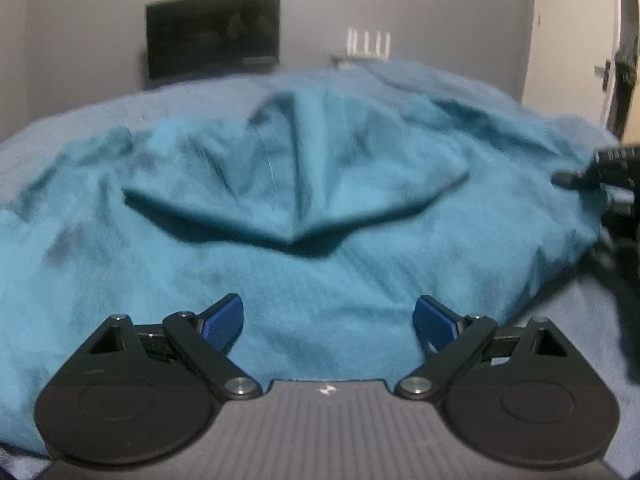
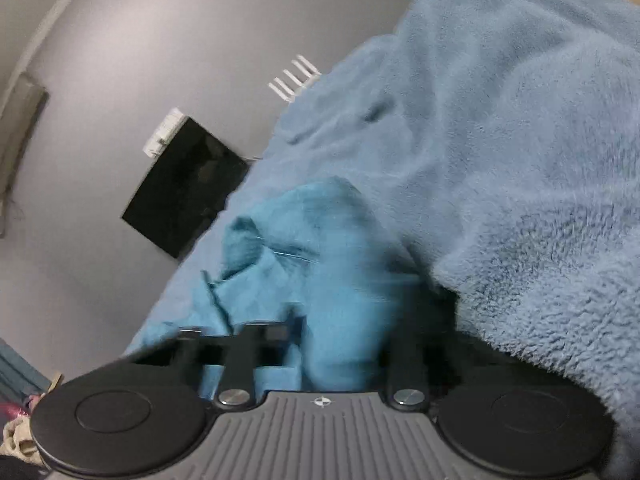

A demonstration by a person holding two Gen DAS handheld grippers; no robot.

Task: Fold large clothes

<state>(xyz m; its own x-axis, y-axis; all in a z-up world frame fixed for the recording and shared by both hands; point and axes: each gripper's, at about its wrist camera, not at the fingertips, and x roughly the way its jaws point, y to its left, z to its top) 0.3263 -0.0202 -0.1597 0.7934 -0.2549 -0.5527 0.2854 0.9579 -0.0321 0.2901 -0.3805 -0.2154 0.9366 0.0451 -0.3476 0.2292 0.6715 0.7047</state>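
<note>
The teal garment (image 1: 304, 184) lies spread out and wrinkly on a bed covered with a fluffy light blue blanket (image 2: 520, 152). In my left camera it fills most of the view. One part of it is folded over the rest and comes to a point in the middle, with a dark shadow under the edge.

My left gripper (image 1: 328, 320) sits low over the near part of the garment. Its two blue pads (image 1: 224, 322) are wide apart and nothing is between them. I see only teal cloth under the gap.

My right gripper (image 2: 332, 340) is tipped far over, so the room looks slanted in its camera. Teal cloth is bunched up right between its black arms, and the fluffy blanket presses in close on one side. The picture is blurry there and the cloth hides the tips, so I cannot tell if this gripper is pinched on the cloth or not. In the left camera the right gripper shows as a dark shape at the far right edge of the garment.

Behind the bed is a gray wall (image 1: 80, 40) with a black TV (image 1: 212, 32) on it. A white router (image 1: 368, 42) with thin antennas stands near the TV.
</note>
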